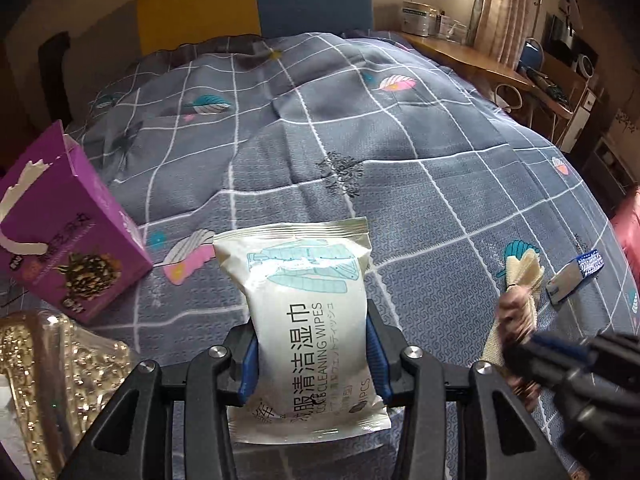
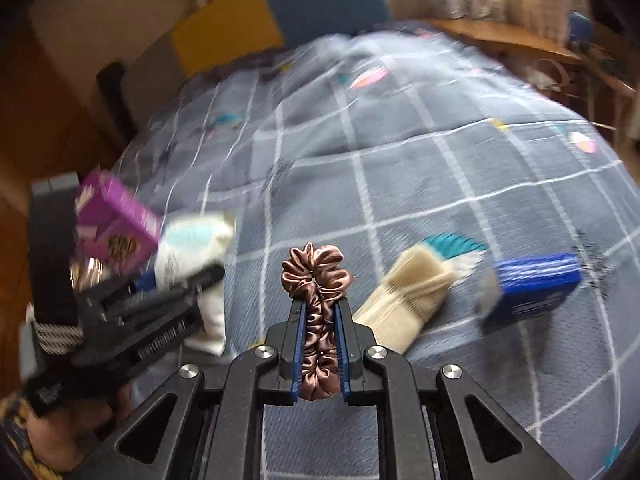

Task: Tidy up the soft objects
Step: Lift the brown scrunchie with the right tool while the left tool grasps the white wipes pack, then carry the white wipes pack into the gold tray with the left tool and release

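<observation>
The left gripper point(image 1: 312, 364) fingers clamp a white soft pack of cleaning wipes point(image 1: 304, 312) above the grey checked bed quilt point(image 1: 400, 184). The right gripper point(image 2: 320, 344) fingers pinch a brown satin scrunchie point(image 2: 316, 280); a beige folded cloth point(image 2: 404, 296) lies at its two o'clock.

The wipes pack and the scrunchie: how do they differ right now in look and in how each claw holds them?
The wipes pack is a flat white printed pouch; the scrunchie is a ruffled brown satin loop. The pack is far wider, so the left claw grips it with fingers well apart, while the right claw is pinched nearly closed on the scrunchie. Both are soft, held with their tops sticking out past the fingertips, above the grey checked quilt.
</observation>
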Action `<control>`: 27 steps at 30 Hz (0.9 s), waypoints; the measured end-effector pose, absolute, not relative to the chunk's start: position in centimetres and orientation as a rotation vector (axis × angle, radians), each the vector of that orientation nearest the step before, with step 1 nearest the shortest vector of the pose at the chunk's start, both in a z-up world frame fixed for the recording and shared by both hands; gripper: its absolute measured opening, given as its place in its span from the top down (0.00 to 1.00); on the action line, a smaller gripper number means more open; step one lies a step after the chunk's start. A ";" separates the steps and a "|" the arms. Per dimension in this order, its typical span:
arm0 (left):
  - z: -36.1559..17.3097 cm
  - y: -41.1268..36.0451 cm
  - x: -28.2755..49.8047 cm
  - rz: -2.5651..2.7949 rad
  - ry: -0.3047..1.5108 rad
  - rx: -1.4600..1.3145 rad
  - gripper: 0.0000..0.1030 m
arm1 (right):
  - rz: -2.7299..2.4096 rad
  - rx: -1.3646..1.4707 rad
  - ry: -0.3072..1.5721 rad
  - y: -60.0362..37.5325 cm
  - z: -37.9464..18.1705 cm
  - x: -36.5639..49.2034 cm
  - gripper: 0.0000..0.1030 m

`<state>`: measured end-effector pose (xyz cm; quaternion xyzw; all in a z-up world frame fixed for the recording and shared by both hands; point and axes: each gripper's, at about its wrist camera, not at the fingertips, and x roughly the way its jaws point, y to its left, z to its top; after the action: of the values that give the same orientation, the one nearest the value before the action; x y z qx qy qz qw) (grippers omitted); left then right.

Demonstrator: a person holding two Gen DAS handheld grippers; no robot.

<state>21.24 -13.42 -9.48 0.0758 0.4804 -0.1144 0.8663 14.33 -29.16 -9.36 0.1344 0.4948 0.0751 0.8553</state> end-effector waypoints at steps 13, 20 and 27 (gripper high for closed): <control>3.5 -7.5 24.3 -0.155 0.810 0.071 0.57 | 0.150 0.125 1.265 -26.6 -14.2 15.2 0.86; 8.1 3.3 26.4 0.025 0.709 0.050 0.57 | 0.142 0.085 1.261 -26.1 -14.3 15.4 0.85; 6.3 15.2 22.2 0.167 0.709 -0.026 0.57 | 0.140 0.005 1.243 -25.0 -14.2 15.1 0.85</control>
<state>22.19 15.20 6.32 -0.0125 0.3465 0.0818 0.9344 15.14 -24.98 -14.21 0.0025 0.5816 0.0655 0.8109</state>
